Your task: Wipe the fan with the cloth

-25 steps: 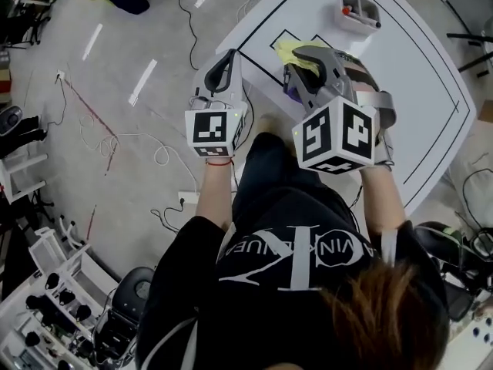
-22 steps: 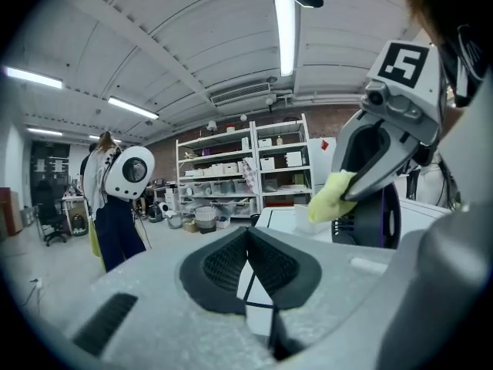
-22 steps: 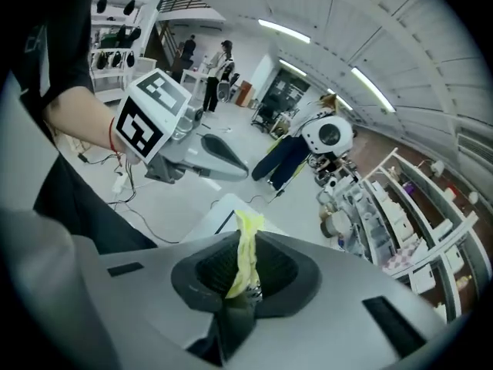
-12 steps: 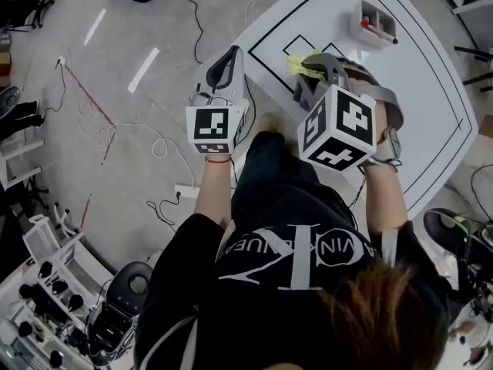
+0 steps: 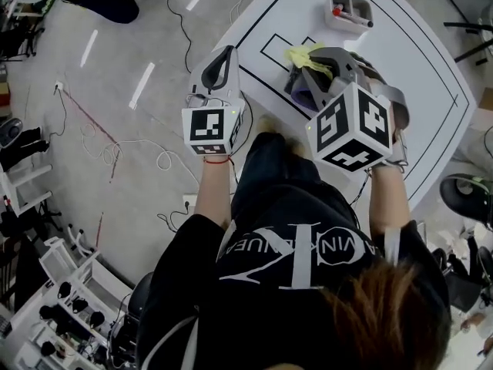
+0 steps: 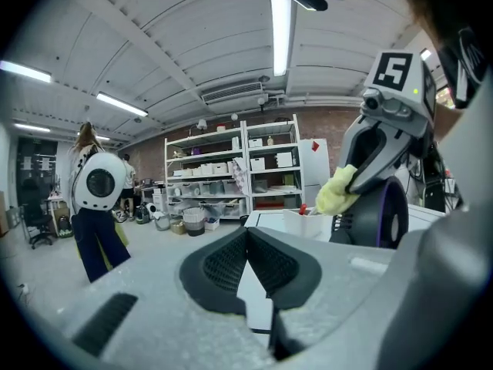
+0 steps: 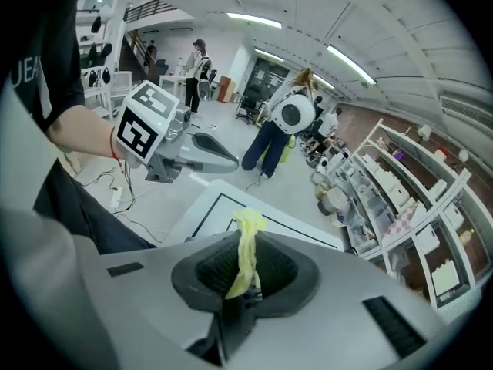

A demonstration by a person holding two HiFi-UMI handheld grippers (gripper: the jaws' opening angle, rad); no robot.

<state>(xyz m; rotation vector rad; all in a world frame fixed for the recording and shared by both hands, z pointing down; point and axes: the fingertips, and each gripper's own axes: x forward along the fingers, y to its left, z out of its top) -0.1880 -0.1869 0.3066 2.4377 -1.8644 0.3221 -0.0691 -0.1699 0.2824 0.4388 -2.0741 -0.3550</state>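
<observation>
Well, left of the fan (image 6: 379,214), the left tongs (image 6: 246,233) hang closed with nothing between them. Above the fan, the right tongs (image 7: 248,241) are clamped on the yellow cloth (image 7: 249,223). From overhead they hide most of the fan, so whether cloth touches it is unclear.

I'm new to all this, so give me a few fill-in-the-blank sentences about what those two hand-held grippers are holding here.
The right gripper is shut on a ____ cloth.
The left gripper is shut and holds ____.
The fan next to the cloth has a ____ rim.
Missing words: yellow; nothing; purple.
</observation>
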